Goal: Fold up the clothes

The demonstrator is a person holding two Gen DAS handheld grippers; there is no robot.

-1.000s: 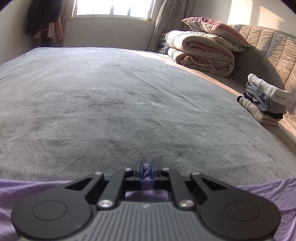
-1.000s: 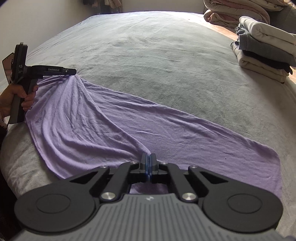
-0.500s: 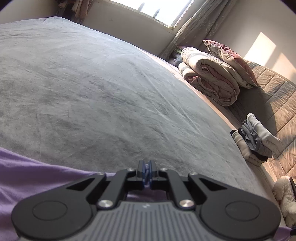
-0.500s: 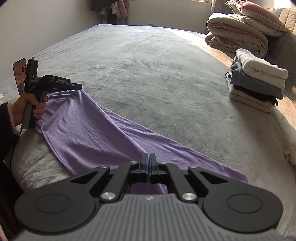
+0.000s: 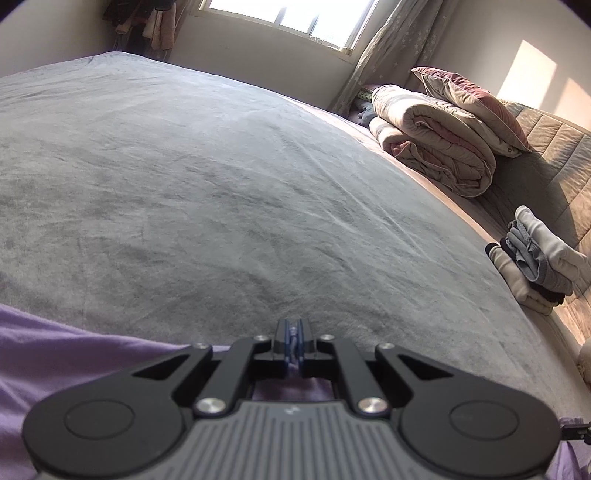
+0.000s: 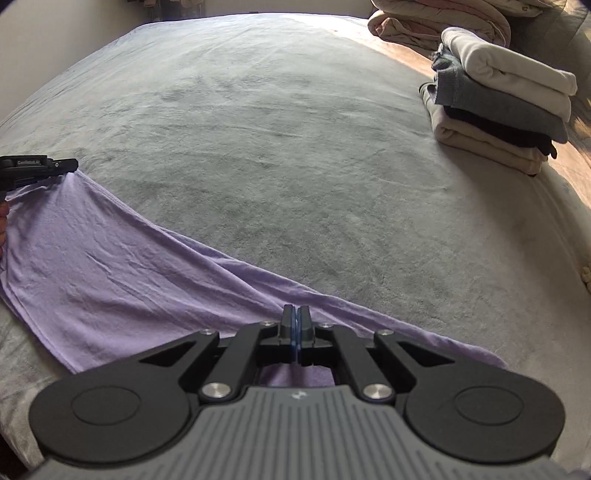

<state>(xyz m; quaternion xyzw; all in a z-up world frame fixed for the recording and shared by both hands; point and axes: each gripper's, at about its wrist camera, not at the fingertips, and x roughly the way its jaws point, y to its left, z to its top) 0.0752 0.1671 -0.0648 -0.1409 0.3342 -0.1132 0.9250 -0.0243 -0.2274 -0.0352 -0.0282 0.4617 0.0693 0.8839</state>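
Observation:
A lilac garment [image 6: 122, 269] lies stretched across the near part of the grey bed [image 6: 295, 147]. It also shows in the left wrist view [image 5: 74, 362]. My left gripper [image 5: 293, 334] is shut on one edge of the lilac garment; it shows at the far left of the right wrist view [image 6: 70, 165], holding the cloth raised. My right gripper [image 6: 295, 321] is shut on the opposite edge of the garment, low over the bed.
A stack of folded clothes [image 6: 498, 110] sits at the right of the bed, also in the left wrist view [image 5: 535, 266]. A rolled duvet [image 5: 436, 136] with a pillow [image 5: 472, 99] lies at the back right. A window [image 5: 291, 18] is behind.
Both grippers have kept hold of the garment and shifted; the cloth lies flatter and more drawn out along the bed's near side. The left gripper sits lower and farther left.

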